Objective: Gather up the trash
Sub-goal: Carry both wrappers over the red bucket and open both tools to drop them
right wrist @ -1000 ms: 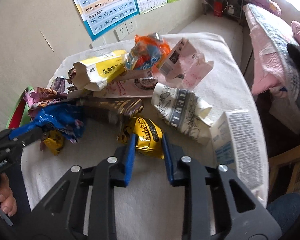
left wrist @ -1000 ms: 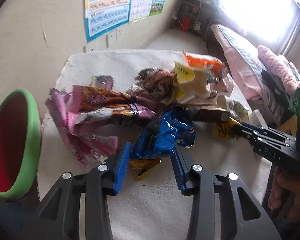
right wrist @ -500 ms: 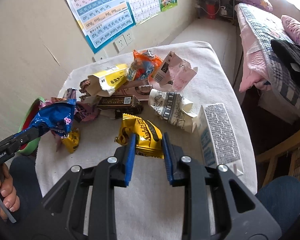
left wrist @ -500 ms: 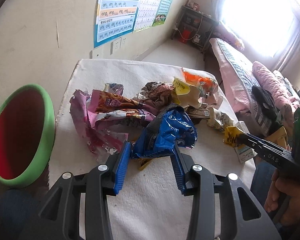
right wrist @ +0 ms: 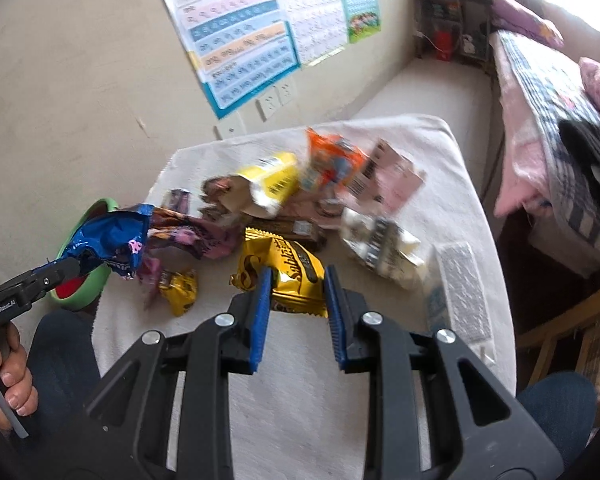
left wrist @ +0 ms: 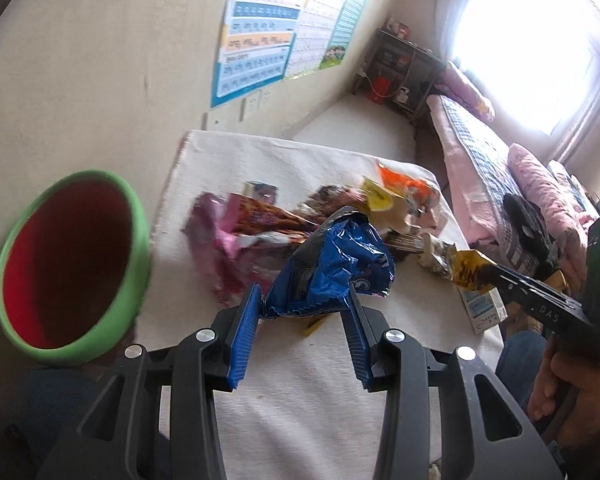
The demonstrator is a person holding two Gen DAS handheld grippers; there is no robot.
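Looking from left wrist: left gripper (left wrist: pixel 300 322) clamped on blue wrapper (left wrist: pixel 332 268), wrapper raised above white cloth (left wrist: pixel 300 408). Green bin with red inside (left wrist: pixel 70 264) at left, mouth fully visible only here. Right gripper (left wrist: pixel 486 270) at right edge, pinching yellow wrapper (left wrist: pixel 466 270).

Right wrist view: right gripper (right wrist: pixel 296 304) closed tight on yellow wrapper (right wrist: pixel 284 268), lifted off cloth (right wrist: pixel 300 400). Bin (right wrist: pixel 88 284) mostly hidden behind blue wrapper (right wrist: pixel 108 240). White carton (right wrist: pixel 460 288) and small yellow packet (right wrist: pixel 180 286) plainly visible here, lying on cloth.
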